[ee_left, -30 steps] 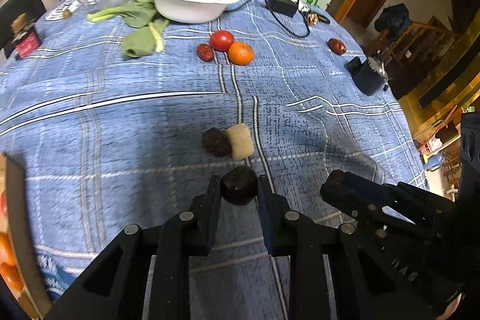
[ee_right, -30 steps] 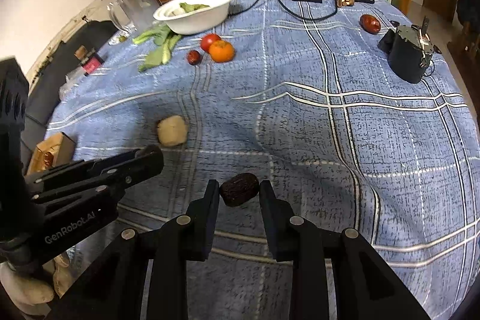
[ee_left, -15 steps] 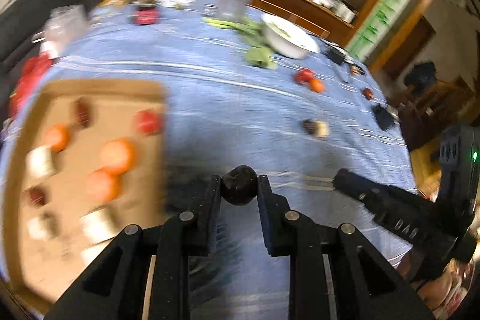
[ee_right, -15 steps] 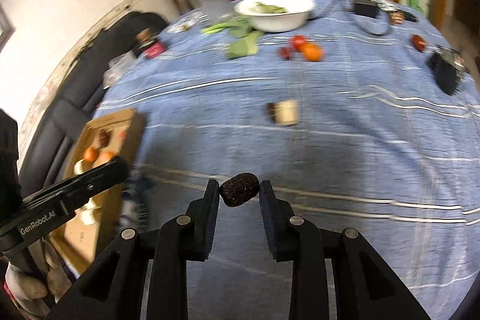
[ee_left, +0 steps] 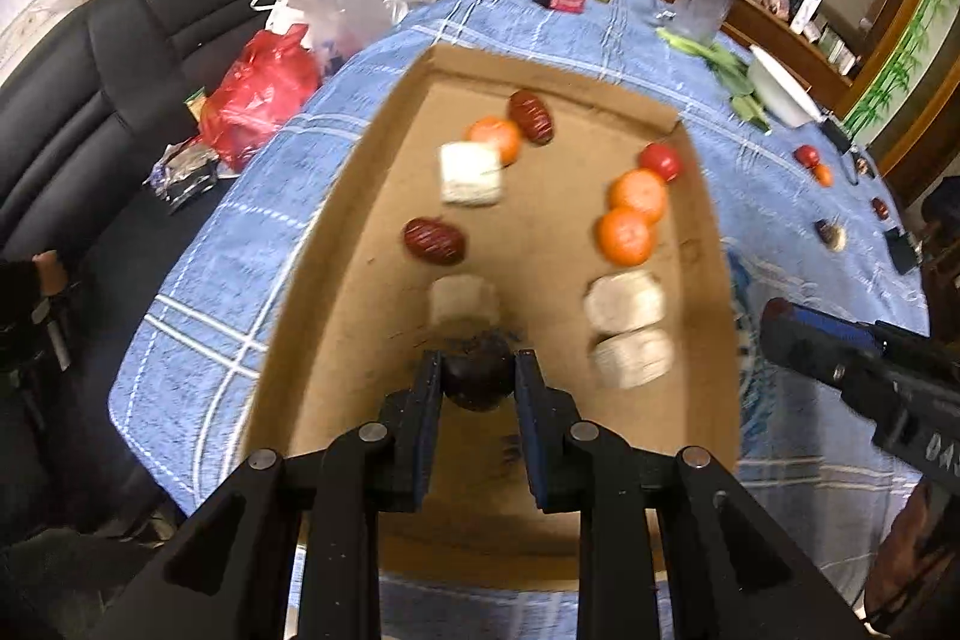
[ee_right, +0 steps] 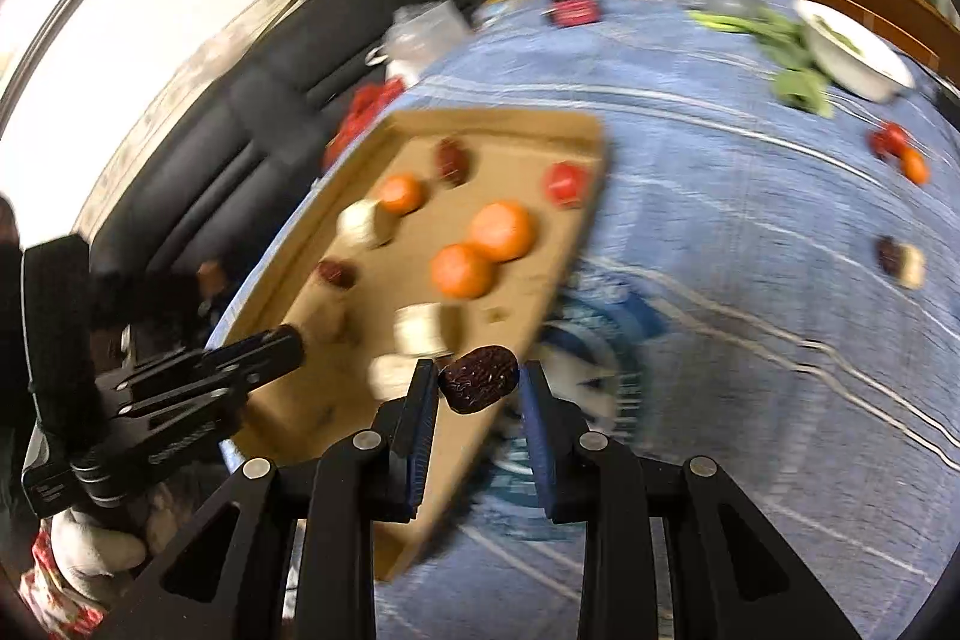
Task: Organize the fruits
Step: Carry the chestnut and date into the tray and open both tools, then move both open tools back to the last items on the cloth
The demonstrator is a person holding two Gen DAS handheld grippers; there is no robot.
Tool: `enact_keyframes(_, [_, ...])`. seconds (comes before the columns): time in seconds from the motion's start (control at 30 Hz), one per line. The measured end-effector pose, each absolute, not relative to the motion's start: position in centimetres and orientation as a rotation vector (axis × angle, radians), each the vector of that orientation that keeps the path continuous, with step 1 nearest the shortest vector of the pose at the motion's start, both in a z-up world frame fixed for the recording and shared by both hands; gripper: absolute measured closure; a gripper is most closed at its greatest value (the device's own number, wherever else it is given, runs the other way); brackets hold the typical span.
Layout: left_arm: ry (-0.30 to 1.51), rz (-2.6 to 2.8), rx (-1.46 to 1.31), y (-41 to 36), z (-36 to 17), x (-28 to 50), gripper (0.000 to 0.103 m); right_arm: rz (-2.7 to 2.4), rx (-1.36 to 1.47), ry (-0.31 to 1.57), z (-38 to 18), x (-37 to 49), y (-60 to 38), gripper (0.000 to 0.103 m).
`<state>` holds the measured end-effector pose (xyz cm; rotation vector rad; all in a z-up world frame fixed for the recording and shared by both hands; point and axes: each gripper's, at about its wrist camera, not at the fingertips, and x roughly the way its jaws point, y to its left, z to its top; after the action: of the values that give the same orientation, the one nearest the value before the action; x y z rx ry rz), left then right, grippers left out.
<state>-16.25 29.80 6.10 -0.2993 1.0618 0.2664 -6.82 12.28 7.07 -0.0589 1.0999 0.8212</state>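
left tongs (ee_left: 477, 388) clamp dark round fruit (ee_left: 478, 379), now over cardboard tray (ee_left: 336, 244) | right tongs (ee_right: 478, 388) grip wrinkled date (ee_right: 478, 379), reaching tray edge | both swung over from mid-worktop (ee_right: 750, 232); release likely next

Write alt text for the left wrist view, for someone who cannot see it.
A black two-finger left gripper clamps a dark round fruit above a shallow brown cardboard tray holding oranges, red dates and pale blocks, on a blue checked tablecloth.

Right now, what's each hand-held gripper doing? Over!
Left hand-held gripper shut on dark round fruit, above cardboard tray. Right hand-held gripper shut on wrinkled date, at the tray's edge. Nothing blocking.
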Motion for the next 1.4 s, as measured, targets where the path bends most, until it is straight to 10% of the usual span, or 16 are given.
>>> enact_keyframes(0.4, [1.122,0.290,-0.285,31.3,4.3,-16.1,0.078,0.877,-0.260,1.166,2.7,-10.2,18.5,0.072])
enact_keyframes(0.63, [1.098,0.305,-0.294,31.5,5.4,-15.8,0.060,0.864,-0.281,1.159,1.7,-10.1,18.9,0.072])
enact_keyframes(1.0, [0.975,0.267,-0.208,28.6,10.0,-13.6,0.047,0.803,-0.207,1.039,6.4,-9.4,15.6,0.048])
enact_keyframes(1.4, [0.915,0.196,-0.045,26.0,11.3,-10.1,0.042,0.576,-0.044,1.064,5.6,-6.5,12.0,0.046])
